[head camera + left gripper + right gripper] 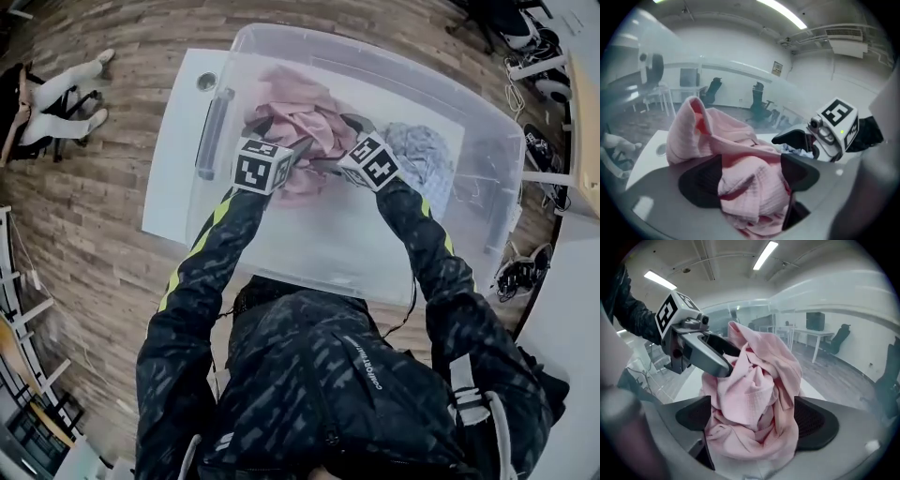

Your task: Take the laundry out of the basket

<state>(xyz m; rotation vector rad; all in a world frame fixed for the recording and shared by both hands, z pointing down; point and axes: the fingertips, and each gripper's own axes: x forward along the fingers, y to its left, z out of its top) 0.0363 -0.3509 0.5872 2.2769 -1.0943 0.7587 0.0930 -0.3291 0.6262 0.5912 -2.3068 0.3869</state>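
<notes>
A crumpled pink garment (pixel 302 120) lies in a clear plastic bin (pixel 375 58), with a grey-blue garment (pixel 424 155) to its right. Both grippers reach down into the bin at the pink one. My left gripper (pixel 279 136) stands open at its left side. In the left gripper view the pink cloth (pixel 740 157) bulges between the wide jaws of my left gripper (pixel 750 176), and the pads are clear of it. My right gripper (pixel 336 145) is open at the garment's right side. The pink folds (pixel 759 380) hang loosely between the spread jaws of my right gripper (pixel 752 420).
The bin sits on a white table (pixel 173 159) over a wood floor. A dark handle (pixel 214 131) is on the bin's left wall. Cables and a power strip (pixel 536 70) lie at the far right. A pair of white-clad legs (pixel 61 94) shows at far left.
</notes>
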